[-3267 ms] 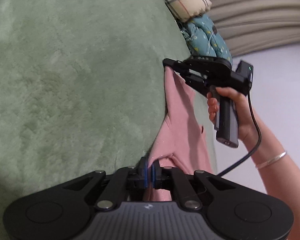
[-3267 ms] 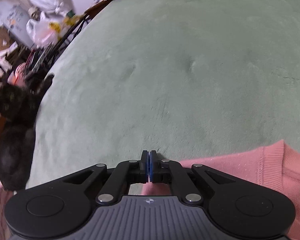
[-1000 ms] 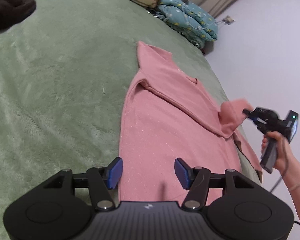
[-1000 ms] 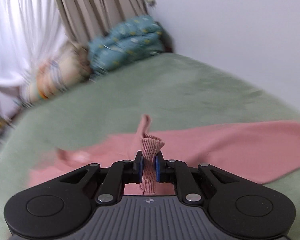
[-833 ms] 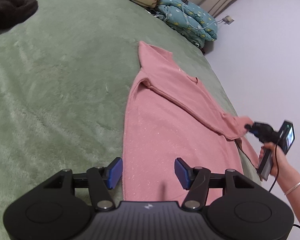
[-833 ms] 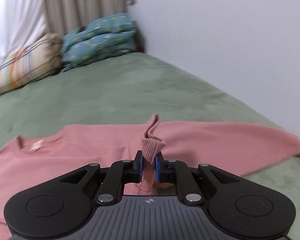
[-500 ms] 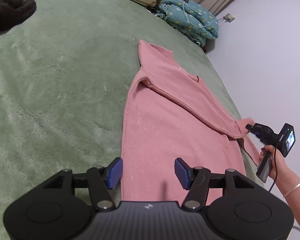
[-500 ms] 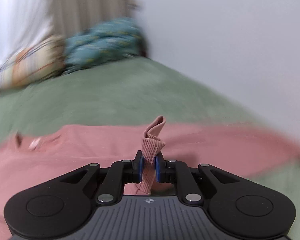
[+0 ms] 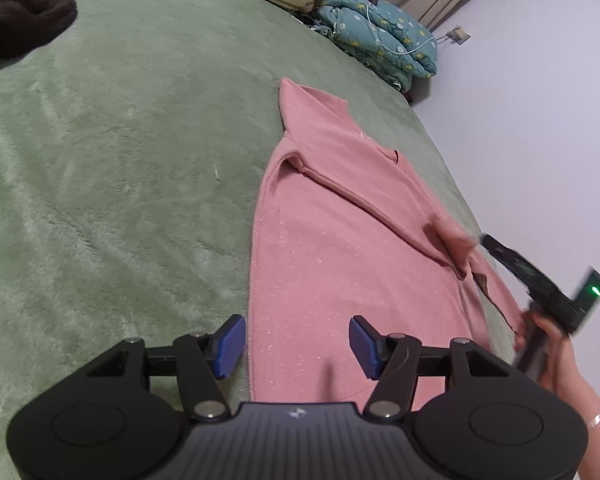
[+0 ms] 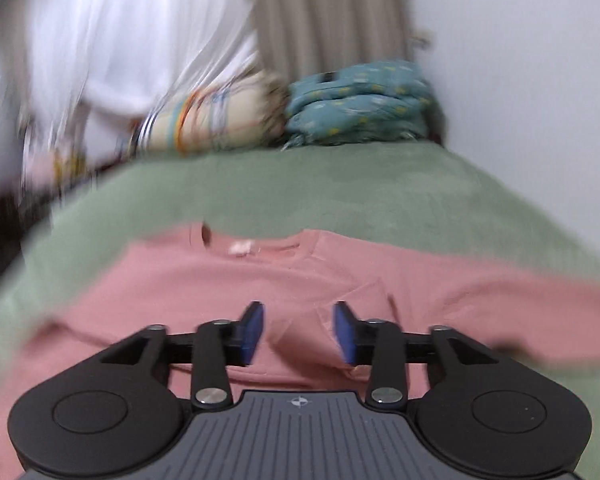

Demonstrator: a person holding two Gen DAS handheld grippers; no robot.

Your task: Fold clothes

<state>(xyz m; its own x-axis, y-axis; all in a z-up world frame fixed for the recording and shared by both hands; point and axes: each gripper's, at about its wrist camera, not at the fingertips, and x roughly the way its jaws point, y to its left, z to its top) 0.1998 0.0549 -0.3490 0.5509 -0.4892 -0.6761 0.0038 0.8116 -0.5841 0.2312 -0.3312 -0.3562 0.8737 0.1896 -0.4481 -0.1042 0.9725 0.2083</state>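
Sweater (image 10: 300, 280) flat beneath right hand-held gripper (image 10: 299, 330), jaws just opening (cuff released)

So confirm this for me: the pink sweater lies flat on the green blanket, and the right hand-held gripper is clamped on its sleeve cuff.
Wrong on the grip. The right wrist view shows the right hand-held gripper open: its jaws have just been opening, and its blue pads stand apart, off the cuff lying loose between them. The rest holds: the pink sweater lies flat on the green blanket.
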